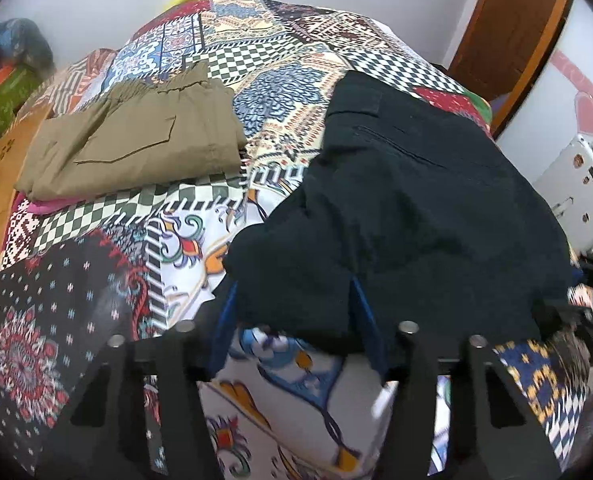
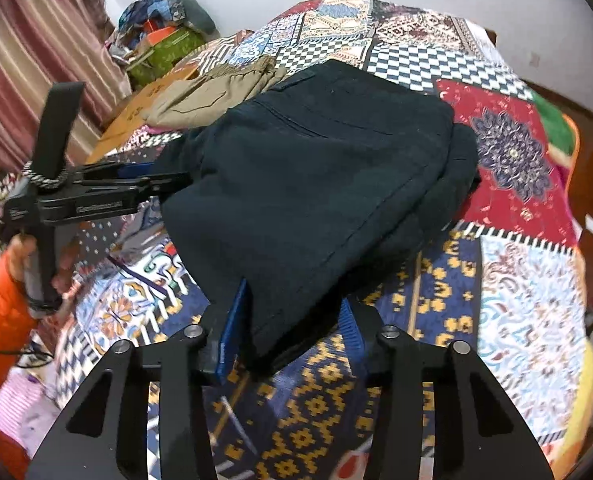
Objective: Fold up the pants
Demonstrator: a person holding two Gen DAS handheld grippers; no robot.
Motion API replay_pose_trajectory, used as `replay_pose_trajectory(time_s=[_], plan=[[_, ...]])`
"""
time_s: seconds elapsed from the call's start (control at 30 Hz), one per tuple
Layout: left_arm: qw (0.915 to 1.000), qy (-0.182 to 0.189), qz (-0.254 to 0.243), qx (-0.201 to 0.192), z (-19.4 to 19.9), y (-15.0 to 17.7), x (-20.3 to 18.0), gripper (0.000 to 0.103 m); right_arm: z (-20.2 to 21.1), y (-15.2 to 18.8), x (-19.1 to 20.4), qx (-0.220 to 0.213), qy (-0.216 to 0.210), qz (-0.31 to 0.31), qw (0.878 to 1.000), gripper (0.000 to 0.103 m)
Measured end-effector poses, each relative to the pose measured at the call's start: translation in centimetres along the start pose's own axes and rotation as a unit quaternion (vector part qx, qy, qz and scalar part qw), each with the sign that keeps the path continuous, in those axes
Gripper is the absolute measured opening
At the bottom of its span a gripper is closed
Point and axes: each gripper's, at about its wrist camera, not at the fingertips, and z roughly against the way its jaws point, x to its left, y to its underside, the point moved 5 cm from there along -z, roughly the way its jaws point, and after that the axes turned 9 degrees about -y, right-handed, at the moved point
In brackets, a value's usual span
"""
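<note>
Dark navy pants (image 1: 408, 200) lie folded on the patchwork bedspread (image 1: 280, 92), waistband and pocket at the far end. My left gripper (image 1: 292, 312) has its blue-padded fingers spread around the near edge of the pants, with fabric between them. In the right wrist view the pants (image 2: 316, 160) fill the middle, and my right gripper (image 2: 292, 320) likewise stands with fingers apart around the near corner. The left gripper (image 2: 164, 180) shows there at the pants' left edge, held by a hand in an orange sleeve.
Folded khaki pants (image 1: 136, 148) lie at the back left of the bed, also visible in the right wrist view (image 2: 216, 92). A pile of bags and clothes (image 2: 164, 28) sits beyond the bed. A wooden door (image 1: 508, 28) and a white appliance (image 1: 576, 188) stand at the right.
</note>
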Motion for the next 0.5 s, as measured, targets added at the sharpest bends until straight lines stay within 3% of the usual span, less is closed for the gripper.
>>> replay_pose_trajectory(time_s=[0.37, 0.5], plan=[[0.9967, 0.077, 0.024, 0.003, 4.6, 4.1, -4.9, 0.043, 3.1, 1.7, -5.7, -0.004, 0.04, -0.033, 0.999, 0.03], [0.9973, 0.069, 0.026, -0.002, 5.9, 4.9, -6.0, 0.043, 4.1, 2.3, -6.9, -0.008, 0.051, -0.05, 0.997, 0.028]])
